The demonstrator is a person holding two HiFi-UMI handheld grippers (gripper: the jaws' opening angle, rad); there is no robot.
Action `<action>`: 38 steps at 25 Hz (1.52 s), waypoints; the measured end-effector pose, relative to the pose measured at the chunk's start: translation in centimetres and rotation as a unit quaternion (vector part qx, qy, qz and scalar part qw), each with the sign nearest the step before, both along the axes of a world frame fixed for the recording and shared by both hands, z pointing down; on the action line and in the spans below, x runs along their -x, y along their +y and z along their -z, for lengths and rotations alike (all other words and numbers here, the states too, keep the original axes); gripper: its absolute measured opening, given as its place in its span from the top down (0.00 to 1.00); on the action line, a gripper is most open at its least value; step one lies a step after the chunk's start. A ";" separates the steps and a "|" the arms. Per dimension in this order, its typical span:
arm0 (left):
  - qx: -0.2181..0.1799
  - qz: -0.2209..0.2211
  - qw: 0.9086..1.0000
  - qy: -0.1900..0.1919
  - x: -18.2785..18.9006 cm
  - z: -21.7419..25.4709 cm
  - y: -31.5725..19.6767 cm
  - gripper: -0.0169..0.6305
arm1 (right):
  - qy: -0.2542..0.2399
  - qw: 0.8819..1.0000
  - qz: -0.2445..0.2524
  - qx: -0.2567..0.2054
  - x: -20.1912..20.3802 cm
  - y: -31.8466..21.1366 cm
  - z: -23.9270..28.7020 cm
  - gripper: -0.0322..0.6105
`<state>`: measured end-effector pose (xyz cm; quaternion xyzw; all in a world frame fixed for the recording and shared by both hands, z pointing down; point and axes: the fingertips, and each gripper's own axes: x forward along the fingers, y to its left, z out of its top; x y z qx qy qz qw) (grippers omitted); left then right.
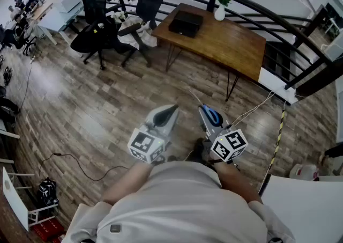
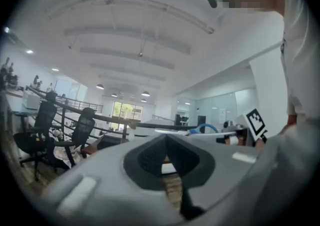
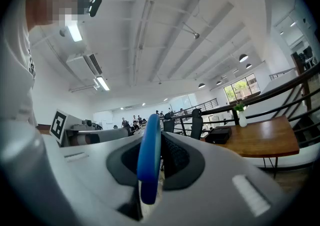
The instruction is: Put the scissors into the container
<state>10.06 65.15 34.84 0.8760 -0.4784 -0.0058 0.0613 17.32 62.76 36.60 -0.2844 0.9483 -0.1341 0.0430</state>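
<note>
I hold both grippers close to my body, above the wooden floor. My right gripper point(image 1: 206, 110) is shut on the blue-handled scissors point(image 1: 213, 117). The blue handle loop point(image 3: 149, 160) stands upright between its jaws, and a thin blade points away up-left in the head view. My left gripper point(image 1: 170, 109) hangs beside it on the left, its jaws meeting at the tip point(image 2: 167, 140) with nothing between them. A black box-like thing point(image 1: 186, 23) lies on the wooden table point(image 1: 230, 43) ahead; whether it is the container I cannot tell.
A white vase with a plant point(image 1: 220, 10) stands at the table's far edge. Black office chairs point(image 1: 96, 8) stand left of the table. A curved black railing point(image 1: 278, 19) runs behind it. Cables point(image 1: 80, 167) lie on the floor near my feet.
</note>
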 end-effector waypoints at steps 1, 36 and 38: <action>0.001 0.002 1.000 0.001 0.2 0.0 -0.1 0.97 | 0.001 1.000 0.000 -0.001 0.0 -0.1 0.1 0.88; 0.008 0.023 1.000 -0.002 -8.8 0.0 -17.3 0.97 | -0.023 0.998 0.051 -0.011 -7.9 -15.9 1.6 0.88; 0.006 0.030 1.000 0.002 -9.9 0.0 -18.6 0.97 | -0.022 0.998 0.060 -0.012 -9.0 -16.9 1.7 0.88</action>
